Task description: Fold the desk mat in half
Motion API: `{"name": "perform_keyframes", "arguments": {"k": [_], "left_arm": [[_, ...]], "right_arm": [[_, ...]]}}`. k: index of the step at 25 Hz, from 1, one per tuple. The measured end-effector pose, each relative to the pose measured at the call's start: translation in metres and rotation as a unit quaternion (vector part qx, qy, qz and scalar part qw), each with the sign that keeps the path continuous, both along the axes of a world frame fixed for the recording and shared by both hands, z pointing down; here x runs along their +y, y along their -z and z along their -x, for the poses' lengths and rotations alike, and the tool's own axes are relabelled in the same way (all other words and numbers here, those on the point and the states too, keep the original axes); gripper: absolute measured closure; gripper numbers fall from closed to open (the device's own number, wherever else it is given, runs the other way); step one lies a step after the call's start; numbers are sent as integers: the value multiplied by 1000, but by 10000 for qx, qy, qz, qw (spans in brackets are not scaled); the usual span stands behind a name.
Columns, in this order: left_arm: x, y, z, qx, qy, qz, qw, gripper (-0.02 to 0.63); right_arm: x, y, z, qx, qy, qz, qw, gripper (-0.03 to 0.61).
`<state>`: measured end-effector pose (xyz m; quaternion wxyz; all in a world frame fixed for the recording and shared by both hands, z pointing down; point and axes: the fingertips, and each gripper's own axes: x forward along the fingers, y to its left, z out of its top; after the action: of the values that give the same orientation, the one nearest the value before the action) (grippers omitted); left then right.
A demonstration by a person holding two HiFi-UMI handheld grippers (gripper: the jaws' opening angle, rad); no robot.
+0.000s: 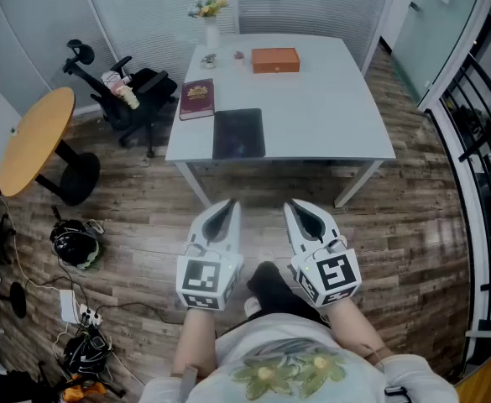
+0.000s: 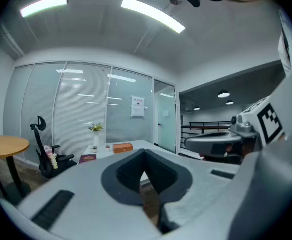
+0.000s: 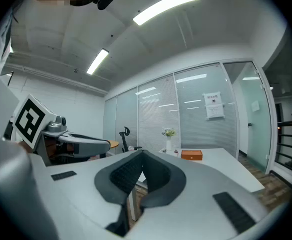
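The dark desk mat lies flat at the near edge of the white table. Both grippers hang over the wooden floor, well short of the table and touching nothing. My left gripper is shut and empty, its tips pointing at the table. My right gripper is shut and empty beside it. In the left gripper view the closed jaws fill the lower frame, with the right gripper at the side. In the right gripper view the shut jaws face the table, and the left gripper shows at left.
On the table are a maroon book, an orange box and a vase of flowers. A black office chair and a round wooden table stand left. Cables and a power strip lie on the floor; a railing runs along the right.
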<state>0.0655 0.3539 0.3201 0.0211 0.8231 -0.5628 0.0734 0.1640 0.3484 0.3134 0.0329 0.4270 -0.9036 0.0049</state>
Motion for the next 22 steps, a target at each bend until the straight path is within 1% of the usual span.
{"name": "perform_keyframes", "arguments": {"k": [4, 10, 16, 17, 18, 19, 20, 22], "left_arm": [[-15, -3, 3, 56, 44, 27, 10000, 612], [-47, -6, 11, -118, 40, 92, 9999, 612], [-80, -8, 24, -95, -2, 148, 9998, 612], [-86, -8, 26, -144, -36, 132, 9998, 612], [-92, -8, 27, -217, -77, 117, 9997, 608], [-99, -9, 27, -299, -122, 112, 9994, 597], [-106, -10, 28, -372, -167, 123, 9991, 567], [-120, -14, 31, -491, -227, 201, 9983, 479]], "right_arm": [[-13, -4, 2, 4, 101, 38, 9999, 561], [-49, -13, 8, 144, 267, 250, 9992, 560], [-85, -16, 17, 251, 453, 298, 9982, 555], [-90, -17, 20, 279, 512, 303, 9978, 540], [-96, -18, 23, 318, 573, 310, 9974, 498], [-103, -19, 25, 363, 627, 319, 9969, 468], [-110, -20, 26, 409, 668, 328, 9964, 454], [-125, -23, 28, 487, 726, 342, 9956, 431]]}}
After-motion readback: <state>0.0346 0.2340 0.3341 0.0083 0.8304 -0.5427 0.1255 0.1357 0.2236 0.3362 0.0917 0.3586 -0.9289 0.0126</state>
